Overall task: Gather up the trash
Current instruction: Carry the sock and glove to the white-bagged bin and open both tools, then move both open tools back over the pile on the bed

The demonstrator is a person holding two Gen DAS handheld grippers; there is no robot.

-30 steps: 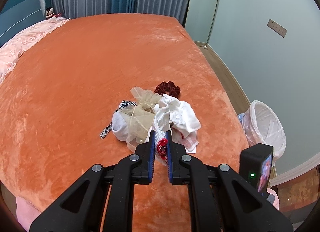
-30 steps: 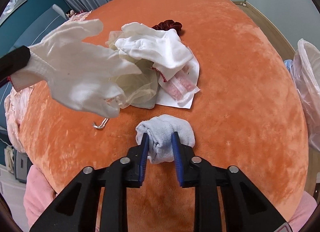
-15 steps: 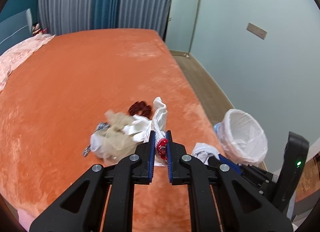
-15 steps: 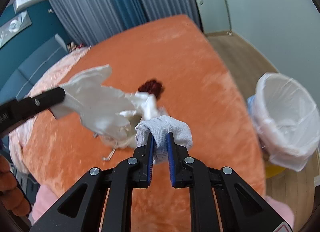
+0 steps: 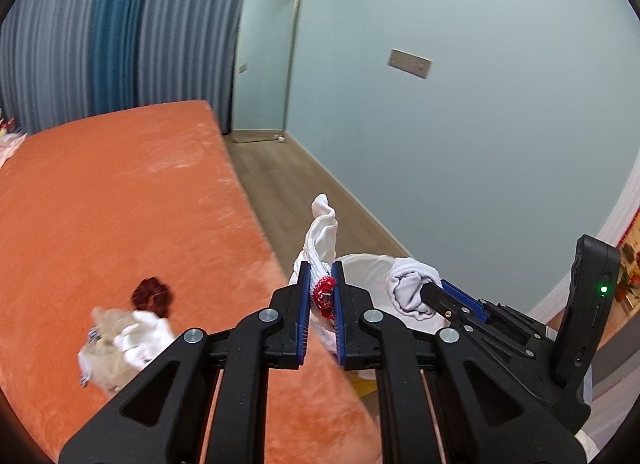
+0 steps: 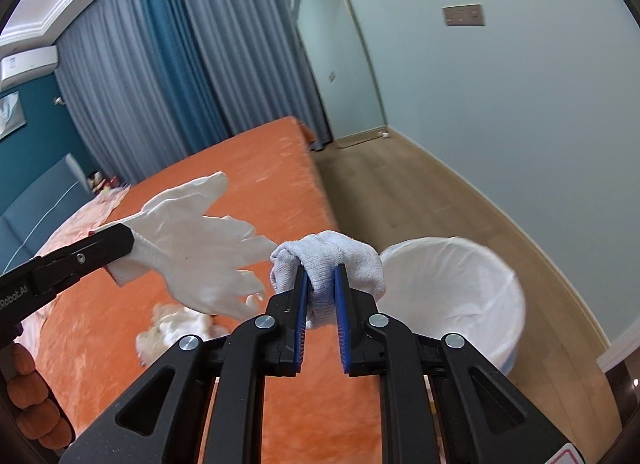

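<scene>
My left gripper (image 5: 320, 296) is shut on the red-trimmed cuff of a white glove (image 5: 322, 232), which hangs in the air past the bed's right edge. In the right wrist view the glove (image 6: 200, 240) spreads out from the left gripper (image 6: 130, 242). My right gripper (image 6: 320, 288) is shut on a rolled pale grey sock (image 6: 328, 256), also lifted, just left of a bin with a white liner (image 6: 460, 288) on the floor. In the left wrist view the right gripper (image 5: 430, 290) and the sock (image 5: 408, 288) hide much of the bin (image 5: 364, 268).
A heap of white and beige cloths (image 5: 124, 336) and a dark red scrunchie (image 5: 152, 296) lie on the orange bed (image 5: 120, 203). Wooden floor (image 6: 420, 199) runs between bed and pale wall. A mirror (image 6: 340, 63) leans at the far end, next to curtains.
Both grippers have risen and swung right, away from the heap and toward the bin. The sock has come up off the bed, and the glove has been carried clear of the heap.
</scene>
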